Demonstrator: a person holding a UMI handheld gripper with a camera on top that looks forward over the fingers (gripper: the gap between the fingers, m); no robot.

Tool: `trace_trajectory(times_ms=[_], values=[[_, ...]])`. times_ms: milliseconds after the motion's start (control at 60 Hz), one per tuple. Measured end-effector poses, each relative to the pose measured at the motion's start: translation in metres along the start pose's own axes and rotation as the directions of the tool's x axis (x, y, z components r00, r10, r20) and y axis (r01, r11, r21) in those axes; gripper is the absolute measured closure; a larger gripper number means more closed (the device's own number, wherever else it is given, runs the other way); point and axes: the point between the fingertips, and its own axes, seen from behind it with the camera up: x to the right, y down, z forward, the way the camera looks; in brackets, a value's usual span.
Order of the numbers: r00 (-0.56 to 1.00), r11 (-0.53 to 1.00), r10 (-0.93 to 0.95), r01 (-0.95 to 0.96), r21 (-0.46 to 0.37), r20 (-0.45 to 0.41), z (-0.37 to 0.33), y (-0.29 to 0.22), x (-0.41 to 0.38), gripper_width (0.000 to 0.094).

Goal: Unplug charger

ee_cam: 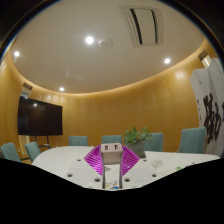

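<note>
Charger (112, 151), a small white block with a dark mark on its near face, sits clamped between the purple pads (97, 160) of the tool (112, 160), both fingers pressing on its sides. A pale strip runs down from it toward the camera. The tool is tilted upward, looking over a white tabletop (60, 163) just beyond. Past the tabletop stand teal chairs (78, 141) and a green plant (136, 135); well off to the left hangs a dark screen (38, 114) on the curved wooden wall (100, 110).
</note>
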Motion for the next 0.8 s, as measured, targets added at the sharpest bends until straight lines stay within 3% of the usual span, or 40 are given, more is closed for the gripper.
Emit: trace_trajectory(times_ms=[50,117,167,233,383,483,583,650,800], values=[[0.999,0.999,-0.029,0.030,0.027,-0.039,-0.002,-0.026,0.023,0.0746],[0.993,0.998,-0.060,0.060,-0.004,-0.105,-0.004,-0.008,0.069,0.0741],[0.987,0.996,-0.056,0.046,-0.070,-0.148,-0.005,0.028,0.102,0.0739],[0.977,0.975,-0.064,0.017,-0.223,-0.202,0.001,0.085,0.147,0.0725],[0.943,0.870,-0.107,-0.065,-0.488,-0.316,-0.020,0.248,0.235,0.0700],[0.938,0.805,-0.072,-0.147,-0.575,-0.340,-0.035,0.301,0.257,0.0663],[0.926,0.788,-0.051,-0.193,-0.585,-0.374,-0.039,0.323,0.269,0.0610],[0.921,0.792,-0.062,-0.190,-0.580,-0.385,-0.040,0.323,0.276,0.0529],[0.914,0.823,-0.093,-0.153,-0.547,-0.395,-0.045,0.296,0.279,0.0157]])
